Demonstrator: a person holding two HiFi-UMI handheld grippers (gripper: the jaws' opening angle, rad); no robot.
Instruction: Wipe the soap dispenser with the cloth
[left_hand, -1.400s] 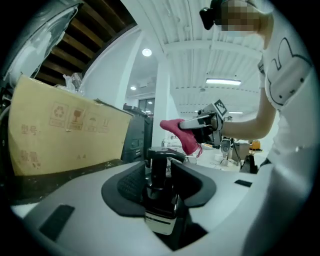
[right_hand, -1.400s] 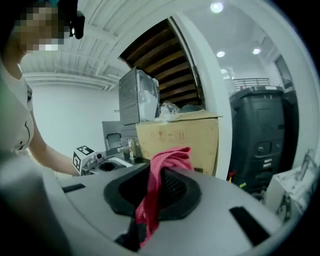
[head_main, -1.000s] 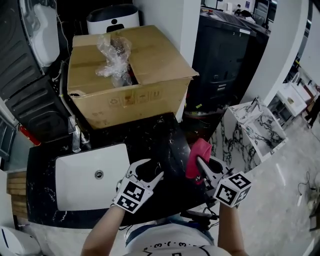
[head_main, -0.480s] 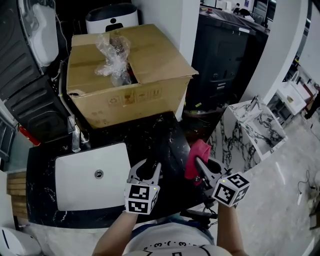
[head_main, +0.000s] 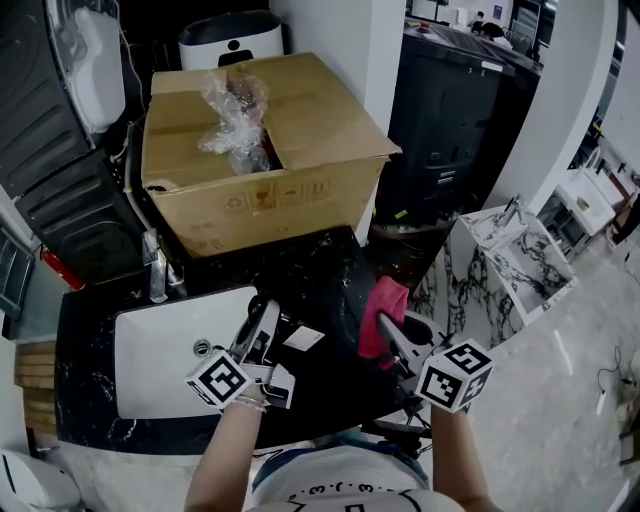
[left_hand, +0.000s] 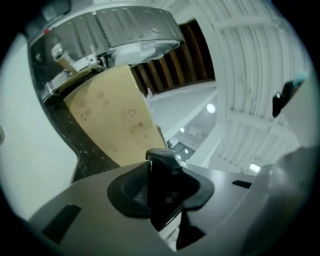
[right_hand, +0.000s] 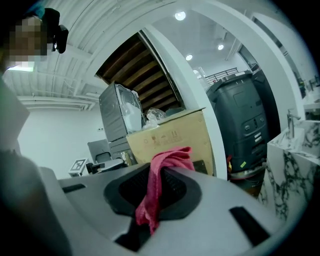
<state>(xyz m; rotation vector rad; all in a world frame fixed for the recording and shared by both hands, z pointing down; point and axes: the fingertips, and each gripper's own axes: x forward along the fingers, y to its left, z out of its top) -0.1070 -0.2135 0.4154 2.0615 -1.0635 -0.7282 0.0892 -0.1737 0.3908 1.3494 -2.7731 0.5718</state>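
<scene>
Gripping stage: left gripper (head_main: 262, 322), jaws just closing, clamps black soap dispenser (left_hand: 160, 170); right gripper (head_main: 385, 335) pinches red cloth (head_main: 385, 300), lower centre. Next, likely: press cloth against dispenser.

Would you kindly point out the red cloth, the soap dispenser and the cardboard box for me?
red cloth (head_main: 383, 312): head view, on its upper fold.
soap dispenser (left_hand: 161, 172): left gripper view, on its dark body.
cardboard box (head_main: 310, 110): head view, on its top flap.

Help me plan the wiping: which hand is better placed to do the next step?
Right: the right tongs grip the red cloth; the left tongs have just been closing on the black soap dispenser between them.
</scene>
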